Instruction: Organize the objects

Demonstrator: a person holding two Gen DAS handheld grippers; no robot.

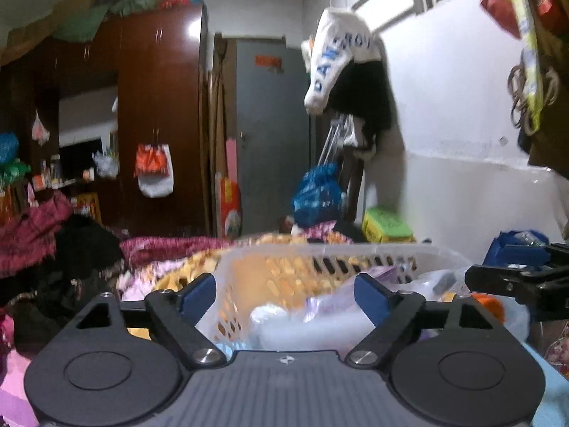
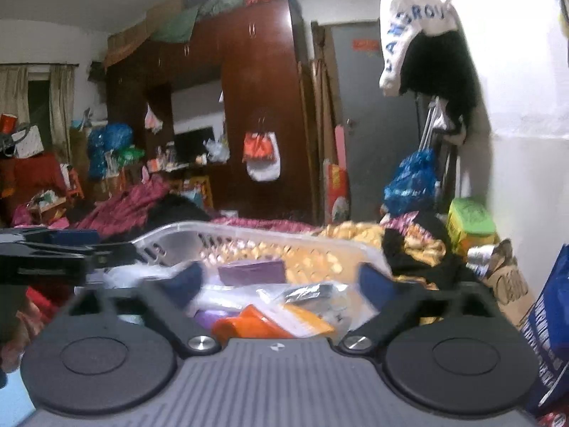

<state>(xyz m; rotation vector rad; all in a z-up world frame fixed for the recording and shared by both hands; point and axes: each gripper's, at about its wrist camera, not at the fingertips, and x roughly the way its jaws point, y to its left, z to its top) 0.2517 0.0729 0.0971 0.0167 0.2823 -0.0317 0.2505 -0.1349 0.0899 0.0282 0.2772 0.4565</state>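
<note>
Hovering: left gripper (image 1: 284, 293) and right gripper (image 2: 281, 284), fingers spread, empty, over slotted plastic basket (image 1: 373, 249); I'd approach orange packet (image 2: 249, 323), six o'clock, slowly.

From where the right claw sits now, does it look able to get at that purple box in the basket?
Probably yes. The right claw is open and empty, and the purple box lies straight ahead between its fingers inside the white basket, with only loose plastic bags in front.

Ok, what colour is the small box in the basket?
Purple box, in the white basket; clearest in the right wrist view.
</note>
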